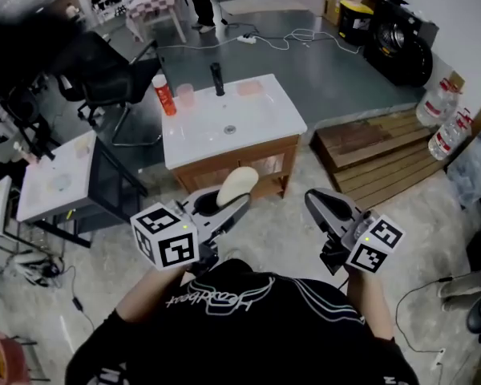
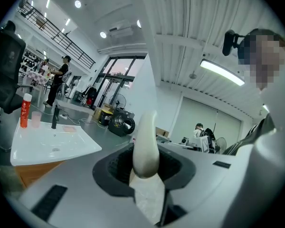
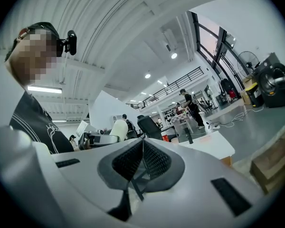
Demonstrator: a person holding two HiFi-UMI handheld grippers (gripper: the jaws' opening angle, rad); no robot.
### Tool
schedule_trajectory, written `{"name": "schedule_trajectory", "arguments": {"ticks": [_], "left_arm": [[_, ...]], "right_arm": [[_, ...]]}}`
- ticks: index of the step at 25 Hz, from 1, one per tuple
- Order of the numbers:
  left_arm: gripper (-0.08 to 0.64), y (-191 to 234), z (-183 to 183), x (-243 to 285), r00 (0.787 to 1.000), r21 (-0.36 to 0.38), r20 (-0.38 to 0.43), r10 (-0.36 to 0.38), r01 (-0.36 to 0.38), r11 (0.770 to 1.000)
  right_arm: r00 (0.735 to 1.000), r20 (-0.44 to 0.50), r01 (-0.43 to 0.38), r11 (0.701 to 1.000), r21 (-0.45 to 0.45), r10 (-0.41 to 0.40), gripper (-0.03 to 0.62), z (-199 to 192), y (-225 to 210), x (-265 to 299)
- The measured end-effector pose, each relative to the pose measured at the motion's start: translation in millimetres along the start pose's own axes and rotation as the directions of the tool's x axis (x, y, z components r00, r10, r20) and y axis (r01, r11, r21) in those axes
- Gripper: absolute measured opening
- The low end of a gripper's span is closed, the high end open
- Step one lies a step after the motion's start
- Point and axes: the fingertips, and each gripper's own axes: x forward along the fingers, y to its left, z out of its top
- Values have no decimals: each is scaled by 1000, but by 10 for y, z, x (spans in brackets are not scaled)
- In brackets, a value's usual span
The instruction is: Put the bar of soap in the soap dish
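Observation:
A cream, oval bar of soap (image 1: 237, 184) stands up between the jaws of my left gripper (image 1: 227, 199), which is shut on it; in the left gripper view the soap (image 2: 145, 144) rises from the pads on its edge. My right gripper (image 1: 314, 201) is beside it, shut with nothing in it, and its ribbed pads (image 3: 149, 159) meet. A white sink (image 1: 264, 115) on a wooden cabinet stands ahead of both grippers. A pink soap dish (image 1: 249, 89) lies at the sink's far right corner, also seen as the pink dish (image 2: 69, 128) beyond the faucet.
An orange bottle (image 1: 165, 95), a pink cup (image 1: 185, 95) and a black faucet (image 1: 218, 79) stand along the sink's back. Wooden pallets (image 1: 377, 147) lie to the right, a black chair (image 1: 104, 79) and a small white table (image 1: 56, 183) to the left. People stand farther back.

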Motion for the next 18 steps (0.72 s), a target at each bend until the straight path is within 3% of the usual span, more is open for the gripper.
{"name": "schedule_trajectory", "arguments": {"ticks": [9, 18], "left_arm": [[127, 307, 18, 227, 999, -43, -20, -39, 38, 998], [127, 1170, 233, 707, 999, -109, -21, -41, 38, 993]], "right_arm": [[999, -2, 47, 998, 31, -47, 28, -5, -339, 159], [996, -36, 86, 994, 64, -84, 28, 37, -1051, 676]]}}
